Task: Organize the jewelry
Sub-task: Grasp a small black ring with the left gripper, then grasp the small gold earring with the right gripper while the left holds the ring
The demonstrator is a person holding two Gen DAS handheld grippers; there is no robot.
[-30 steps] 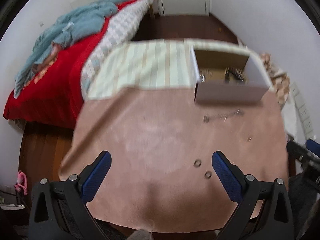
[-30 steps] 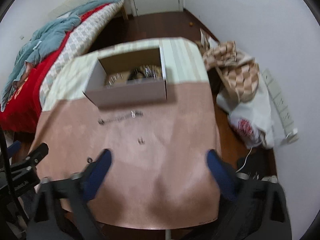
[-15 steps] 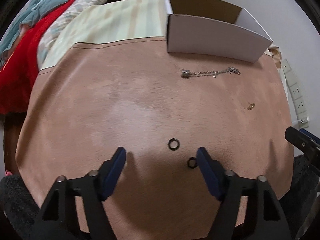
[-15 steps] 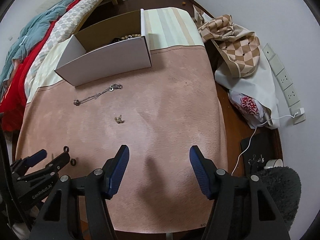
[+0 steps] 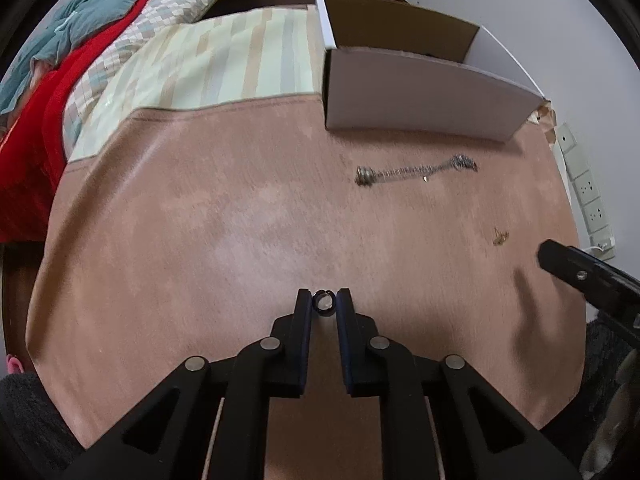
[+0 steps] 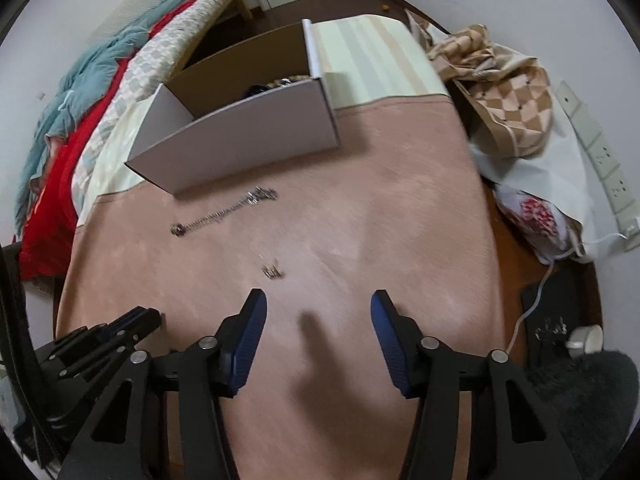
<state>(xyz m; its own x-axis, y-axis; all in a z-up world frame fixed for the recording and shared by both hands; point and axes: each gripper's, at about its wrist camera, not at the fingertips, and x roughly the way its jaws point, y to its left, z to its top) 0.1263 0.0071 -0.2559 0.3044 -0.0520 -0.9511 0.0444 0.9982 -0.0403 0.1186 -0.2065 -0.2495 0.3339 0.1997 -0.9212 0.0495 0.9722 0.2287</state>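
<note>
Gripping now: my left claw has a small dark ring between its two blue pads; its jaws are closing, nearly together, and the pads appear to touch the ring on both sides.
Ring's place: on the pink desk cover, near the front middle of the desk, at the very tips of my left claw.
Second ring: I cannot find one in either view.
Right claw: my right claw hangs over bare pink cover with its jaws about half apart and closing; I see nothing between them, only its shadow on the cloth.
Small gold piece: a little earring-like bit lies just beyond my right claw's left finger, apart from it; in the left view it sits near the desk's right edge.
Chain: a silver chain lies stretched out on the cover, between the claws and the box, well apart from both.
Box: an open white cardboard box stands at the far side of the desk, with some jewelry showing inside over its front wall; I cannot make out which pieces.
Beyond the desk: a striped cloth covers the far part, and a bed with red and teal covers stands to the left.
</note>
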